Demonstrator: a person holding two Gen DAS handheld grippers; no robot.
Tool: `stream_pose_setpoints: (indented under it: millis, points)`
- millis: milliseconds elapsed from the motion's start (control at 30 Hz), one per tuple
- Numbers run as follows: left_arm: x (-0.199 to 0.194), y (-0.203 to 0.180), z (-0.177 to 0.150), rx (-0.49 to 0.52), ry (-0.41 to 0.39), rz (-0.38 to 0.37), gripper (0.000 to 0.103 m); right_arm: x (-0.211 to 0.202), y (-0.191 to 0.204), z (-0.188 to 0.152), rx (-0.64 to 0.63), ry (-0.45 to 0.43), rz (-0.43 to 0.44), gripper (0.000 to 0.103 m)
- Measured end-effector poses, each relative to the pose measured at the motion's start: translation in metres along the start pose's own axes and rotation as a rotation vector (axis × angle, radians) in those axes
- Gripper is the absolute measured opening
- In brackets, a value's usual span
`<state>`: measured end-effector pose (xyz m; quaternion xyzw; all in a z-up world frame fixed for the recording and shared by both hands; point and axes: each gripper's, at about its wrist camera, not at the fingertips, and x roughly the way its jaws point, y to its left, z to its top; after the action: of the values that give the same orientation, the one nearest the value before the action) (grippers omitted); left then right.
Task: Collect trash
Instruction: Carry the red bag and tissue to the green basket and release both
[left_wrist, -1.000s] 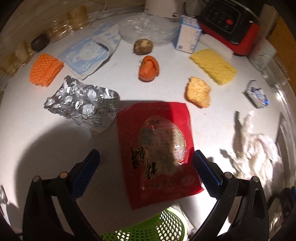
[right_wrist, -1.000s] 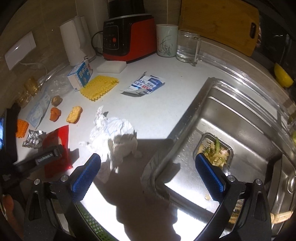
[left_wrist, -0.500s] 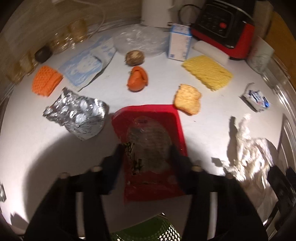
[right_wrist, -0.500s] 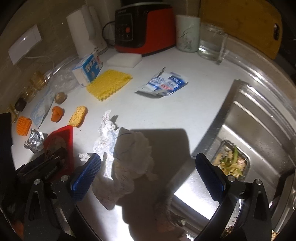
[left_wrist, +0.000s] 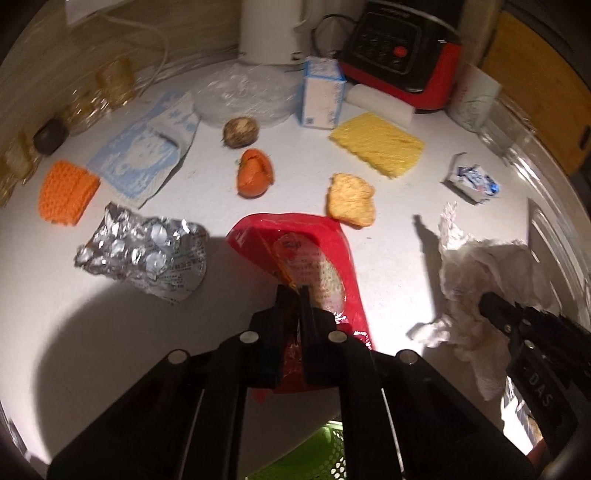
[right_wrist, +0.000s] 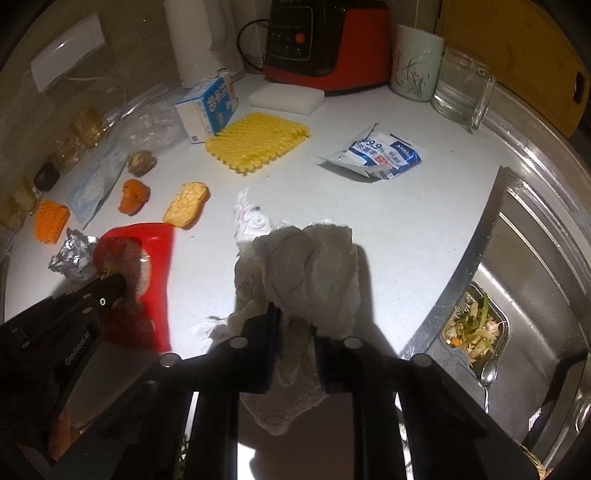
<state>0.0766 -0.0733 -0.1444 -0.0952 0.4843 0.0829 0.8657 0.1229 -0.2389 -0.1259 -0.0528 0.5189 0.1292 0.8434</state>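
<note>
Between the pressed fingers of the left gripper (left_wrist: 291, 295) the near edge of the red snack wrapper (left_wrist: 317, 236) was pinched, folding it off the counter (left_wrist: 110, 332); the right gripper (right_wrist: 295, 325), jaws closing, squeezed the crumpled paper towel (right_wrist: 310, 266); probably both were meant for the green basket (left_wrist: 325, 458) below.

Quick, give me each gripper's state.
Left gripper: shut on the red snack wrapper.
Right gripper: closing on the crumpled paper towel, already between its jaws.

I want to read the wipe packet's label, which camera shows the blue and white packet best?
The right wrist view: the blue and white packet lies large there with its print facing up. The left wrist view shows it small, crumpled and blurred at the edge.
</note>
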Motion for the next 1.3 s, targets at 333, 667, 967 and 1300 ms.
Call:
stream_pose_setpoints:
  millis: [333, 667, 967, 1300]
  points:
    - [-0.049, 0.005, -0.019, 0.185, -0.018, -0.206, 0.006, -0.051, 0.01, -0.036, 0.117, -0.035, -0.077, 0.015]
    - [-0.093, 0.016, -0.081, 0.425, 0.058, -0.389, 0.006, -0.105, 0.024, -0.119, 0.273, -0.03, -0.185, 0.015]
    - [-0.097, 0.014, -0.171, 0.504, 0.176, -0.4, 0.006, -0.145, 0.022, -0.197, 0.307, -0.003, -0.217, 0.015]
    - [-0.076, 0.008, -0.24, 0.518, 0.284, -0.346, 0.02, -0.167, 0.029, -0.256, 0.325, 0.016, -0.172, 0.016]
